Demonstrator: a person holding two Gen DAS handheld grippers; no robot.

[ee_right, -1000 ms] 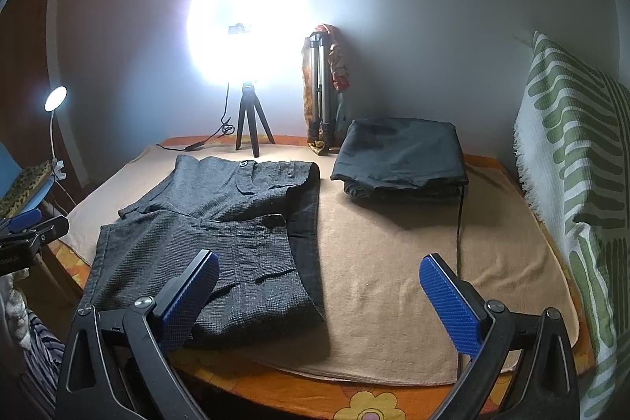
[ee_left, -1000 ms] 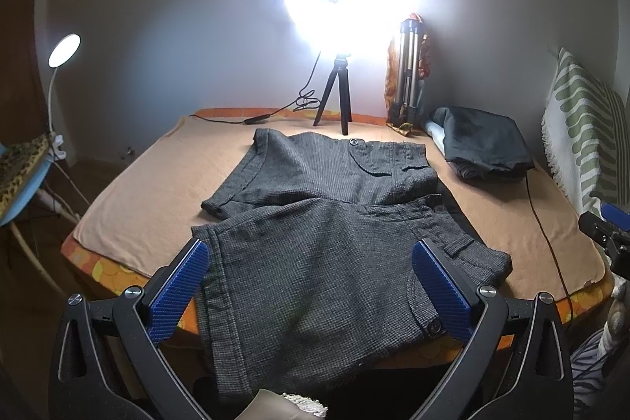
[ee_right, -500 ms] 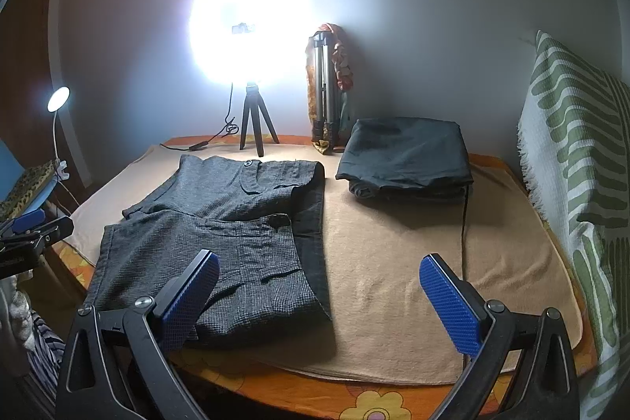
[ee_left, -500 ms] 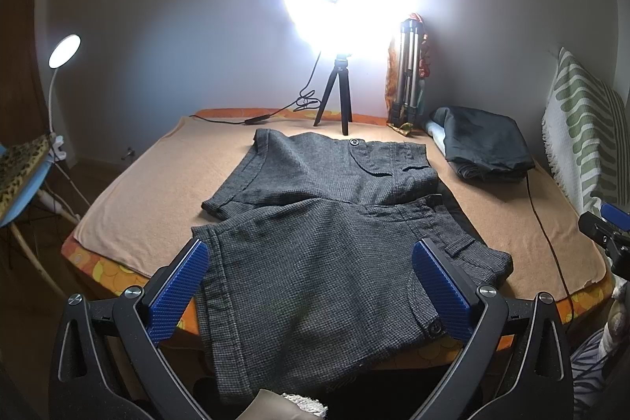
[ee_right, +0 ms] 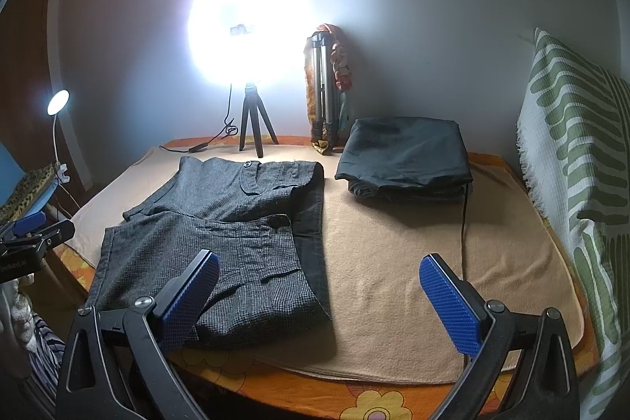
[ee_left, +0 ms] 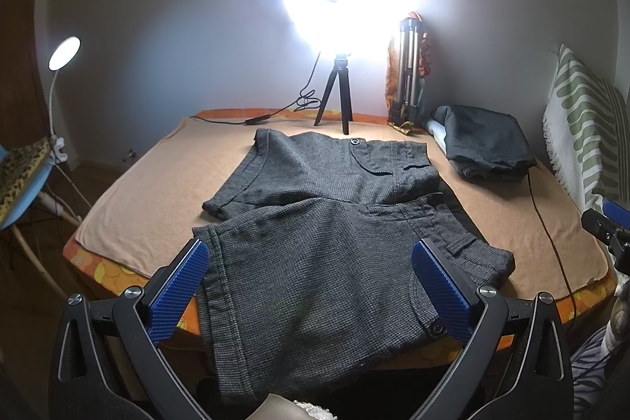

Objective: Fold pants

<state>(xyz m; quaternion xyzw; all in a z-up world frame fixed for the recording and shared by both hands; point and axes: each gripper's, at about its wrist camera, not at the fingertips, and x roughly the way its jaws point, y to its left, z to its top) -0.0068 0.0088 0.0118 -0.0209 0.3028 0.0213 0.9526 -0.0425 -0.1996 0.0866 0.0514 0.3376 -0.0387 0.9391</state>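
Observation:
Grey checked shorts [ee_left: 327, 223] lie flat on the tan blanket [ee_left: 149, 184], one leg over the other, the near leg hanging over the bed's front edge. In the right wrist view the shorts [ee_right: 220, 223] fill the left half of the blanket. My left gripper [ee_left: 311, 286] hovers open just above the near leg, holding nothing. My right gripper [ee_right: 319, 298] stands open over the shorts' right edge and bare blanket [ee_right: 413, 262], empty. The other gripper shows at the far right [ee_left: 606, 227] and far left [ee_right: 31, 235] of each view.
A folded dark garment [ee_right: 405, 156] lies at the back right with a black cable [ee_right: 464, 223] running forward. A ring light on a small tripod [ee_right: 252, 128] and a folded tripod [ee_right: 323, 85] stand at the back. A green striped cushion [ee_right: 575, 164] lines the right side. A desk lamp [ee_left: 63, 50] is at left.
The right gripper has drifted slightly right and forward; the left gripper and the shorts stay where they were.

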